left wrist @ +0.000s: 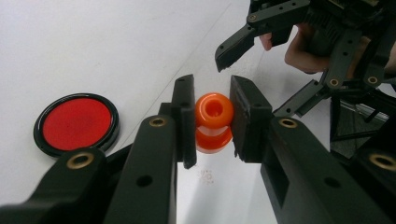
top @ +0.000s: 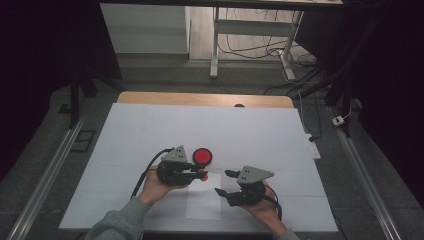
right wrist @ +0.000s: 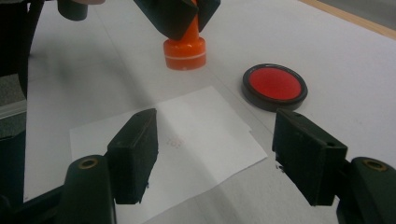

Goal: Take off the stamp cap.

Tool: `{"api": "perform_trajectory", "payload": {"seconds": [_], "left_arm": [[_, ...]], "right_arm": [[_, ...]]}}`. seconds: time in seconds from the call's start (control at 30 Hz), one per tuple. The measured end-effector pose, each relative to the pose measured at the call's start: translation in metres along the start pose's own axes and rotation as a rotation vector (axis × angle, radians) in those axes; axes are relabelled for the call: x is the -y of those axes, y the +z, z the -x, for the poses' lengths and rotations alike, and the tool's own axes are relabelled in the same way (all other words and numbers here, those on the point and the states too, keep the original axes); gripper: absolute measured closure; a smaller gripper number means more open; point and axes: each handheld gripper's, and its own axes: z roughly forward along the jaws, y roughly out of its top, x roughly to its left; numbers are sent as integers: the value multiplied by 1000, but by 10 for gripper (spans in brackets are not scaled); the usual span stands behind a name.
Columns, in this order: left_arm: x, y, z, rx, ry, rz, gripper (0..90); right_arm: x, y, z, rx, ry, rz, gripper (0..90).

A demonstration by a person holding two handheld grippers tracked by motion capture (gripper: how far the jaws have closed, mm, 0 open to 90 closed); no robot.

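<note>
L gripper [left wrist: 212, 119] clamped on the orange stamp [left wrist: 214, 122], held upright over the table just past the paper [right wrist: 168, 140], near the red ink pad [right wrist: 274, 86] – prob freshly inked. R gripper [right wrist: 215, 156] jaws apart, empty, low over paper, likely to steady it

We look down from above the near table [top: 150, 125] edge, facing twelve o'clock; both gripper views sit close. They share the orange stamp [left wrist: 214, 122] and red pad [right wrist: 274, 86].
</note>
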Motion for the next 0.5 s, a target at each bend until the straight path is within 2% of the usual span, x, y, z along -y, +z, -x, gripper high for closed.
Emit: {"api": "perform_trajectory", "payload": {"seconds": [0.5], "left_arm": [[-1,2,1,2,4,-2,723]], "right_arm": [[-6,14,-5,-15,-4,-6,315]]}}
